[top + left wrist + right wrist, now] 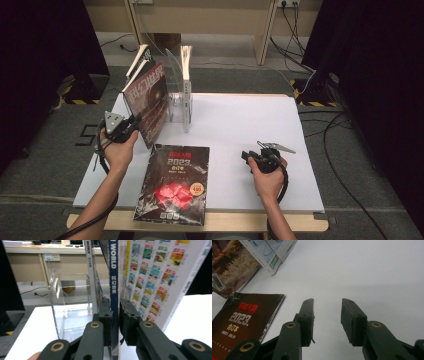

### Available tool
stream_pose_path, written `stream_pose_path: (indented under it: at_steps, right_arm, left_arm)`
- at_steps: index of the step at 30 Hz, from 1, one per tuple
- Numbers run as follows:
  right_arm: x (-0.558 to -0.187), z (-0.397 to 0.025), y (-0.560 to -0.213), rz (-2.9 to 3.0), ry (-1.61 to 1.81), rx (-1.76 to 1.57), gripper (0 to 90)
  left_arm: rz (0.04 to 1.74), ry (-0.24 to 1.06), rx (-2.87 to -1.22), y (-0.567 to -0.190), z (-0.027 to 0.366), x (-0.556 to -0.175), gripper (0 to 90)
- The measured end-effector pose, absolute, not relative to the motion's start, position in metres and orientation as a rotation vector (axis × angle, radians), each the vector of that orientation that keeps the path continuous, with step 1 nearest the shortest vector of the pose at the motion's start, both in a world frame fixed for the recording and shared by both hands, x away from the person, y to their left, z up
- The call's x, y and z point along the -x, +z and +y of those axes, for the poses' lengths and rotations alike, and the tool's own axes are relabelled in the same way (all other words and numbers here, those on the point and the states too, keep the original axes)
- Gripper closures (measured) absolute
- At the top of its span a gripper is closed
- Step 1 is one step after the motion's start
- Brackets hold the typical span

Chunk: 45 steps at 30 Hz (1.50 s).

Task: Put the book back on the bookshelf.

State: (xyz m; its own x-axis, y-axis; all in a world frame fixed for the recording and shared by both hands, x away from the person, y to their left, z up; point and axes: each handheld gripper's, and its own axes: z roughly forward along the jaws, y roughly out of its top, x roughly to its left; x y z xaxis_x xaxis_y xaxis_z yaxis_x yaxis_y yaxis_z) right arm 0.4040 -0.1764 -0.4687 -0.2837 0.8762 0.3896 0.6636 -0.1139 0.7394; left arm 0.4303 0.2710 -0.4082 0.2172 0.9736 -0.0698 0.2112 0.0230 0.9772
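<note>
While the left gripper [115,322] pinches the magazine [150,102] by its spine near the table's [250,130] far left corner, beside the rack [176,92], it looks thin and floppy, best gripped at the spine. Right gripper [327,317] rests spread, empty.

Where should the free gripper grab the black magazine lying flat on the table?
Probably the magazine's right long edge, from the right gripper's side. It lies flat and thin, so one open jaw must slip under that edge; its near end overhangs the white mat, another possible spot.
</note>
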Motion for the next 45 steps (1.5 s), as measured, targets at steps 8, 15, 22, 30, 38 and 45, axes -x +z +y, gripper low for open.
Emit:
stream_pose_path:
  at_steps: [8,15,22,30,38,45]
  right_arm:
    - [-0.404,-0.177,-0.47,1.922,1.349,-1.728,62.6]
    - [-0.404,-0.178,-0.47,1.923,1.347,-1.739,62.3]
    - [-0.405,-0.179,-0.47,1.925,1.343,-1.75,61.8]
    - [-0.406,-0.18,-0.471,1.929,1.339,-1.771,61.7]
    - [-0.406,-0.181,-0.471,1.935,1.339,-1.776,61.7]
    - [-0.406,-0.182,-0.472,1.929,1.341,-1.764,61.7]
  left_arm:
    - [1.184,0.878,-1.368,-0.401,0.272,-0.434,73.9]
    - [1.173,0.873,-1.364,-0.394,0.273,-0.435,77.4]
    - [1.181,0.866,-1.393,-0.386,0.275,-0.439,79.3]
    - [1.193,0.83,-1.473,-0.376,0.269,-0.443,82.5]
    - [1.175,0.824,-1.438,-0.376,0.27,-0.444,83.4]
    - [1.142,0.856,-1.397,-0.371,0.268,-0.449,83.6]
